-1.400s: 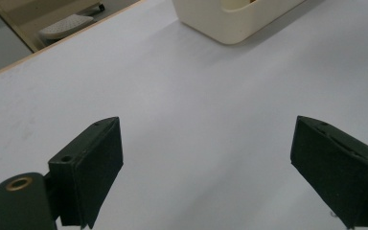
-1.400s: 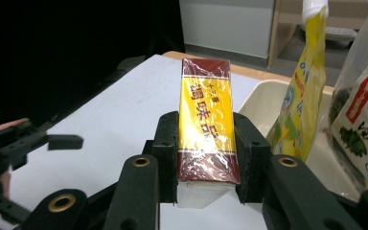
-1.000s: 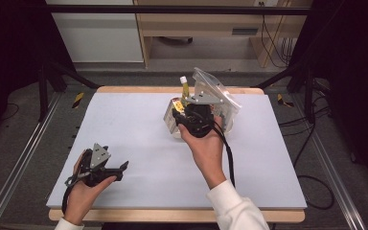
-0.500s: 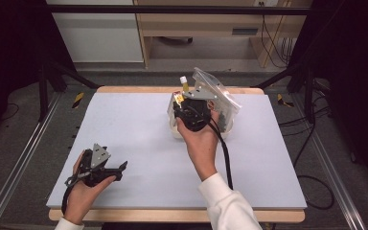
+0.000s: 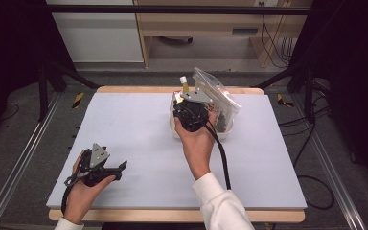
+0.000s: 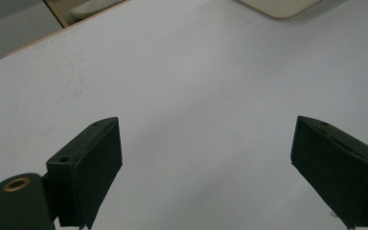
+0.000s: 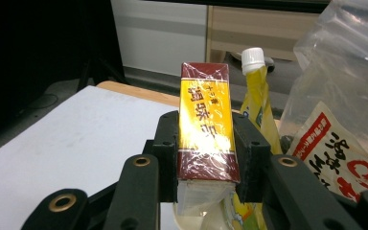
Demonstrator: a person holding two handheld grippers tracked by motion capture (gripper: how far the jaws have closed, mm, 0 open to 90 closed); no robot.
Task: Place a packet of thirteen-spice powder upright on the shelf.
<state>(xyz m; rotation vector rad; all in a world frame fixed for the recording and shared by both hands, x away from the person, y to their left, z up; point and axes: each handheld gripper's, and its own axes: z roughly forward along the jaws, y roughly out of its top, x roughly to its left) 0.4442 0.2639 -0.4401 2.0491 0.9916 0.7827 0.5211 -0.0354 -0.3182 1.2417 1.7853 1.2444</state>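
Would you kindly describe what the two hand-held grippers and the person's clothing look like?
Both the left gripper and the right gripper are black, each topped by a grey three-cornered plate. The blocky black jaws carry small screw holes, with brass-coloured rings at the pivots in the gripper views. A thick black cable trails from the right gripper along the forearm. The person wears a white long sleeve, cuffed at the wrist.
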